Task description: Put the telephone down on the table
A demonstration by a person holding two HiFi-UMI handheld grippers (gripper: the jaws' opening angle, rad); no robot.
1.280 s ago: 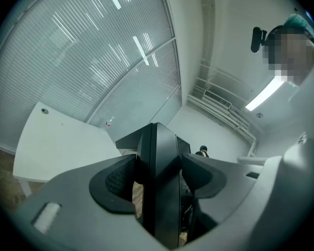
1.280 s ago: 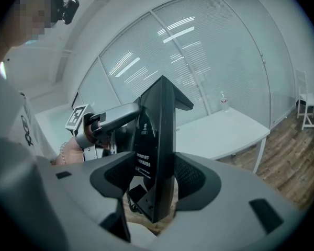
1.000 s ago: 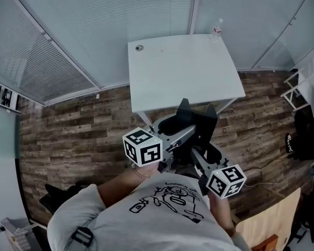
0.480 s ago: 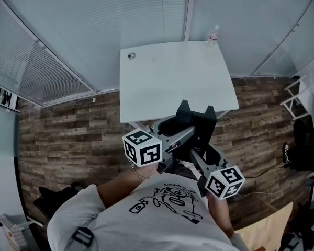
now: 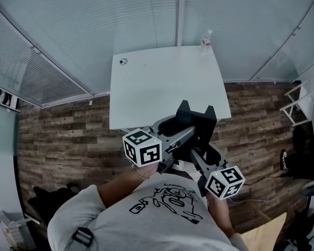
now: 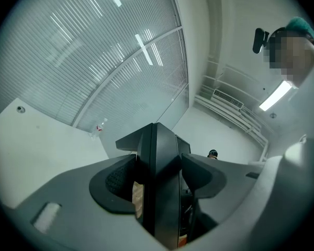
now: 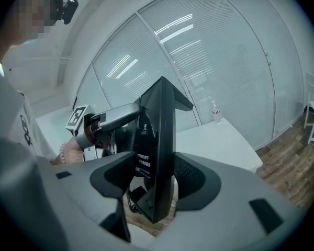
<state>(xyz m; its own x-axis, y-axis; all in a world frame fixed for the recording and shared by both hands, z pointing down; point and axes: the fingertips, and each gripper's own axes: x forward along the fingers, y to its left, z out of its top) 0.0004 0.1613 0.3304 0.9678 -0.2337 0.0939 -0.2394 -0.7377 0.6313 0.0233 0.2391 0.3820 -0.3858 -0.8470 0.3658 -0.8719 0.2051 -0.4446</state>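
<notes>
The black telephone (image 5: 196, 120) hangs in the air over the wood floor, carried between both grippers just short of the white table (image 5: 162, 88). My left gripper (image 5: 174, 133) is shut on one side of it, and in the left gripper view its pads press the telephone's edge (image 6: 158, 184). From the other side my right gripper (image 5: 200, 151) is shut on it too, and the right gripper view shows the telephone's underside (image 7: 156, 156) clamped between the pads. The lower part of the set is hidden behind the jaws.
A plastic bottle (image 5: 205, 40) stands at the table's far right corner and a small round grommet (image 5: 123, 61) sits at its far left. Glass walls with blinds (image 5: 94, 25) run behind the table. A white rack (image 5: 295, 101) stands at the right.
The table has slid lower in the head view and looks closer as the person walks toward it. Both grippers keep the same hold on the telephone.
</notes>
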